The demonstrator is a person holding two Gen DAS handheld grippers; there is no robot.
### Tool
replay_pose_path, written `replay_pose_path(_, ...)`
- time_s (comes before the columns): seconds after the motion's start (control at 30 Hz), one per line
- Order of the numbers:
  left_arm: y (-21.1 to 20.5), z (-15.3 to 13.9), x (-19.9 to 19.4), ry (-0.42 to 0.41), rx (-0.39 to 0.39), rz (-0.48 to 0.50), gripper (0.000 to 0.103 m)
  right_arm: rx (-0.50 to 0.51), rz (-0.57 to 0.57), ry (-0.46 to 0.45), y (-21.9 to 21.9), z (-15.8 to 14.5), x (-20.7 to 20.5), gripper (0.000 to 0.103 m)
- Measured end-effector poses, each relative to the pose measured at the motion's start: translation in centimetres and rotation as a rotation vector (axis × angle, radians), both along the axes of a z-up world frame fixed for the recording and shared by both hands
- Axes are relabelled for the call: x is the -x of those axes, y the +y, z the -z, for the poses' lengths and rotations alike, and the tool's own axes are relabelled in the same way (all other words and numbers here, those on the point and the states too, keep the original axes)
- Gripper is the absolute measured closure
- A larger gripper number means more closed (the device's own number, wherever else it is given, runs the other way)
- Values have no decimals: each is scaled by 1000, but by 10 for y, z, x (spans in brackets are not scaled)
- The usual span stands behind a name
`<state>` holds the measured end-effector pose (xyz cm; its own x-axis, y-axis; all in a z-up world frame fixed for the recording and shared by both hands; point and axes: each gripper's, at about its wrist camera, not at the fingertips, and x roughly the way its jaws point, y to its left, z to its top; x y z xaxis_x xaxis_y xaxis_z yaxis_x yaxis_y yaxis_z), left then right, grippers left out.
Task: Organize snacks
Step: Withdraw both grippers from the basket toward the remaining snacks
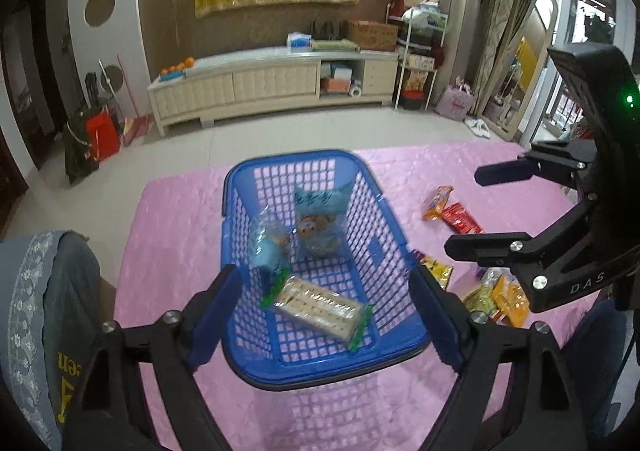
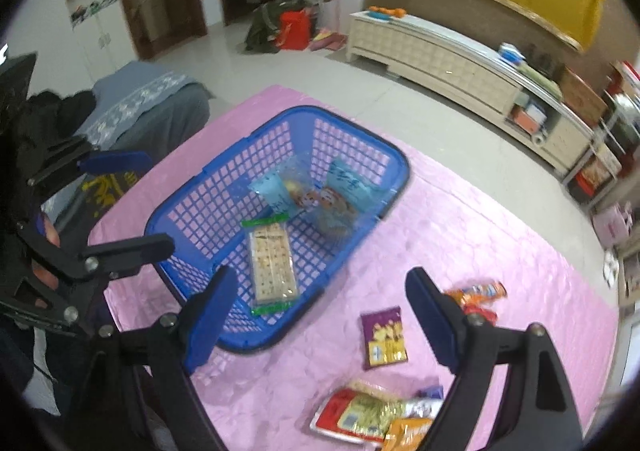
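The blue basket [image 1: 320, 355] sits on the pink cloth [image 1: 172, 235]. A cracker pack [image 1: 316, 307] lies inside it, below the left gripper [image 1: 326, 311], whose jaws are wide and hold nothing. The right gripper [image 2: 320, 315] is wide and holds nothing too, above a purple snack bag [image 2: 383, 337] beside the basket.

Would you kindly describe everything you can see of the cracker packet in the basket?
The cracker packet is a long, flat, clear plastic wrapper with green crimped ends, showing rows of pale square crackers dotted with holes. It looks sealed and intact. It lies flat on the floor of the blue basket, at the end nearer the cameras, slightly askew to the walls. One green end lies close to a light blue snack bag; contact is unclear. No fingers touch it.
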<state>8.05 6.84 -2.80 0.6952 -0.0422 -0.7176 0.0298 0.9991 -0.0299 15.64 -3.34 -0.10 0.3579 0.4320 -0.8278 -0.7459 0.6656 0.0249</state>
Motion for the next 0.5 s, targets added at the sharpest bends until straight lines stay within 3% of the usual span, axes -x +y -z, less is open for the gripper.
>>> replay_pose_path(0.2,-24,-6,9,-21,50,38,19,-38,127,15,-42,-5,11,15)
replay_pose_path(0.5,-80,6,26,-52,31,160,19,-67,271,31,-111,7,34,14)
